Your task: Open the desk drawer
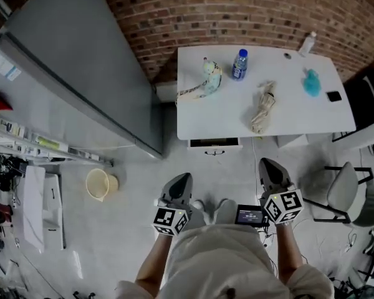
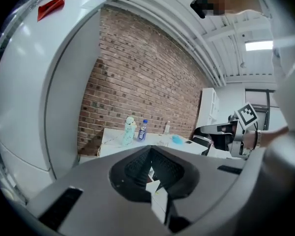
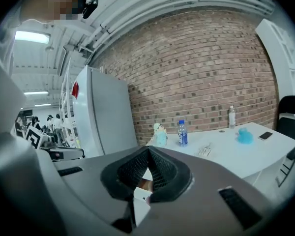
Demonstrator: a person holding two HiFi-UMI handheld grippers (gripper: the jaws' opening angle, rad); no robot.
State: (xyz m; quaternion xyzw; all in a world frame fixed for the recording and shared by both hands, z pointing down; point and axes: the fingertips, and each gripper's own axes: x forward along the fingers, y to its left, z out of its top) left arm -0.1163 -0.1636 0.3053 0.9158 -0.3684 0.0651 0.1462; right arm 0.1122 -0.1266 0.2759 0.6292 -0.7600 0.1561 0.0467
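The white desk point(image 1: 287, 120) stands against the brick wall. Its drawer point(image 1: 215, 144) sits under the front edge at the left, with a small dark handle point(image 1: 215, 152). Both grippers are held in the air in front of the desk, well short of the drawer. My left gripper point(image 1: 182, 178) is shut with nothing between its jaws; its own view point(image 2: 150, 149) looks over the desk point(image 2: 113, 140). My right gripper point(image 1: 267, 164) is also shut and empty, and its view point(image 3: 148, 149) shows the desk top point(image 3: 236, 156).
On the desk lie a blue bottle point(image 1: 239, 64), a pale figurine point(image 1: 210, 76), a rope bundle point(image 1: 263, 108), a teal object point(image 1: 311, 83), a phone point(image 1: 334, 96) and a clear bottle point(image 1: 308, 42). A tall grey fridge point(image 1: 81, 61) stands left, a yellow bucket point(image 1: 100, 184) on the floor, a chair point(image 1: 346, 192) at right.
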